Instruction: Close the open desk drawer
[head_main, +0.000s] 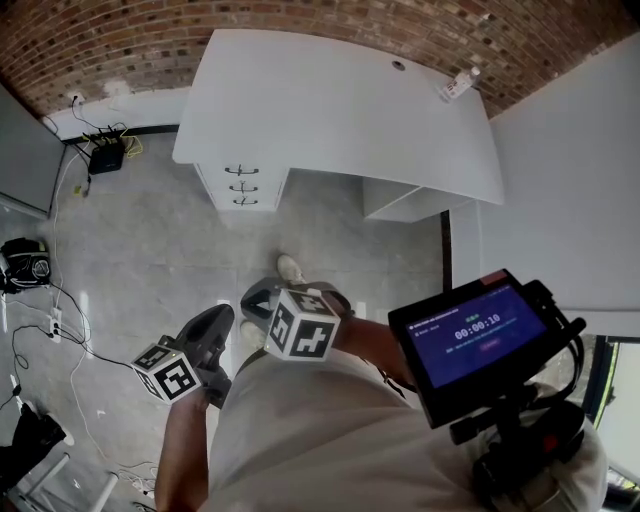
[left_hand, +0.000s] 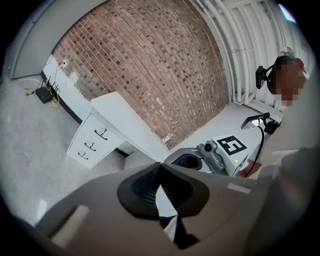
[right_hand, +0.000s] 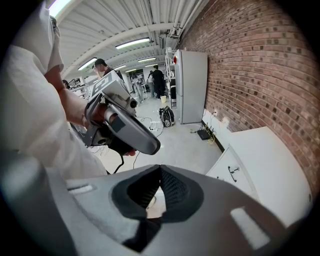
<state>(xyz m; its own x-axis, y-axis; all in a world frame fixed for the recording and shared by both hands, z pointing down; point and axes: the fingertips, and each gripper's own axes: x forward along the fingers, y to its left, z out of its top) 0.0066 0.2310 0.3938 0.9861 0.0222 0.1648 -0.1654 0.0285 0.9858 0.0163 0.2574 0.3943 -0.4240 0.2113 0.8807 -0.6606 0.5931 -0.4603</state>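
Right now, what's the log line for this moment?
left gripper: shut, empty | right gripper: shut, empty | desk drawers: all look closed | both: far from desk

**White bench on a grey concrete floor**

The white bench (head_main: 340, 110) fills the upper middle of the head view. A small clear bottle (head_main: 459, 84) rests on its top near the upper right corner. On the grey floor (head_main: 150, 250) sit a small black box (head_main: 106, 155) at the upper left by the wall and a black bag (head_main: 24, 264) at the left edge. White cables (head_main: 70, 330) trail down the left side.
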